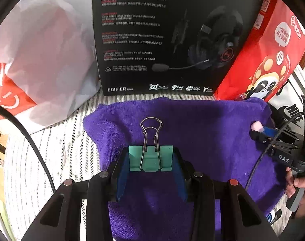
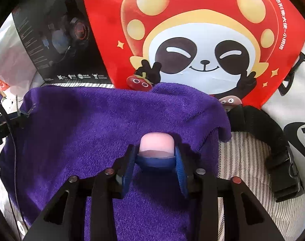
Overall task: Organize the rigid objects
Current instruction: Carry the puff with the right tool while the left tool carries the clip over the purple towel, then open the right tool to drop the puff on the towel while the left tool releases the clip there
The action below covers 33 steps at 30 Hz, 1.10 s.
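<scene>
Fluffy purple cloth (image 1: pixel 202 132), matt teal binder clip (image 1: pixel 150 158) with shiny wire handles, glossy red bag (image 2: pixel 192 30)

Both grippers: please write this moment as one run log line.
left gripper: shut on green clip | right gripper: pink block between jaws | both over purple towel

We see a teal metal binder clip with silver wire handles (image 1: pixel 150 158) at lower centre of the left wrist view, handles folded toward the top of the frame, over a purple terry towel (image 1: pixel 202 124). At centre of the right wrist view, a pale pink rounded block with a blue base (image 2: pixel 156 148) sits above that towel.
</scene>
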Motion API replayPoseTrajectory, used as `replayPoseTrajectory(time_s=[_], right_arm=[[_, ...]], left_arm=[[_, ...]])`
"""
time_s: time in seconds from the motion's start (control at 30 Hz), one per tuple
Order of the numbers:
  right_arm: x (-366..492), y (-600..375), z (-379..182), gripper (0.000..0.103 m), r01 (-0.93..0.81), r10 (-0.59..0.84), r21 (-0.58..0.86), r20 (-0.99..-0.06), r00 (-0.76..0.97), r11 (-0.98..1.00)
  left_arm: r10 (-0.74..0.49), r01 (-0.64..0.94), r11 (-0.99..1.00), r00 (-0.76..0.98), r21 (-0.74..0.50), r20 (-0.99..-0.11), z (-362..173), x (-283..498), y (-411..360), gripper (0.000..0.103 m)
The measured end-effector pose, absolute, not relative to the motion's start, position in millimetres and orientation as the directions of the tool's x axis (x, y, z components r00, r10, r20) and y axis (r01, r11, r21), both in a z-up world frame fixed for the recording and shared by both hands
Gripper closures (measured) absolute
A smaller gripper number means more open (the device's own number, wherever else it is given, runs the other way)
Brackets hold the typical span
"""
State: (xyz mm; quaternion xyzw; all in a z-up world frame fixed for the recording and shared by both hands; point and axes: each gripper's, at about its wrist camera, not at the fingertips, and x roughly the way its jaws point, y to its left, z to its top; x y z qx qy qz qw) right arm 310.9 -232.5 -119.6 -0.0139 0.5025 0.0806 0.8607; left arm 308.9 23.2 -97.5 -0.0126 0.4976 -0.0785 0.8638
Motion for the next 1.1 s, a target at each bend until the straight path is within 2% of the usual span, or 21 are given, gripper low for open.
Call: replayPoseTrajectory(time_s=[0.13, 0.3, 0.43, 0.73, 0.87, 1.03, 1.1], right_arm=[[311.2, -229.6, -117.3, 0.049, -0.162, 0.151, 0.084, -0.873, 0.464, 0.983], [308.5, -229.5, -104.0, 0.047, -0.157, 0.163, 0.1, -0.872, 0.461, 0.982], [299.7, -226.7, -80.6, 0.04, -0.179, 0.16, 0.078, -0.849, 0.504, 0.981], [276.0, -234.3, -32.5, 0.039, -0.217, 0.173, 0.053, -0.792, 0.586, 0.975], [273.2, -241.2, -23.3, 0.039, -0.23, 0.181, 0.051, -0.785, 0.593, 0.972], [270.3, -247.1, -16.1, 0.039, -0.221, 0.202, 0.083, -0.778, 0.595, 0.972], [264.4, -249.7, -7.9, 0.039, -0.229, 0.209, 0.083, -0.767, 0.607, 0.97]], left_arm=[[-0.155, 0.128, 0.986, 0.487, -0.106, -0.859, -100.5, 311.3, 20.1, 0.064], [-0.151, 0.128, 0.987, 0.486, -0.1, -0.861, -104.9, 313.9, 16.6, 0.064], [-0.154, 0.142, 0.985, 0.428, -0.102, -0.891, -110.2, 315.6, 8.5, 0.064], [-0.061, 0.172, 0.985, 0.44, 0.018, -0.896, -123.3, 315.3, -24.5, 0.063], [-0.068, 0.168, 0.986, 0.435, 0.007, -0.898, -124.0, 316.6, -29.0, 0.062], [-0.038, 0.171, 0.984, 0.433, 0.041, -0.9, -124.1, 314.2, -32.0, 0.056], [-0.025, 0.18, 0.982, 0.429, 0.058, -0.903, -123.4, 310.6, -36.2, 0.05]])
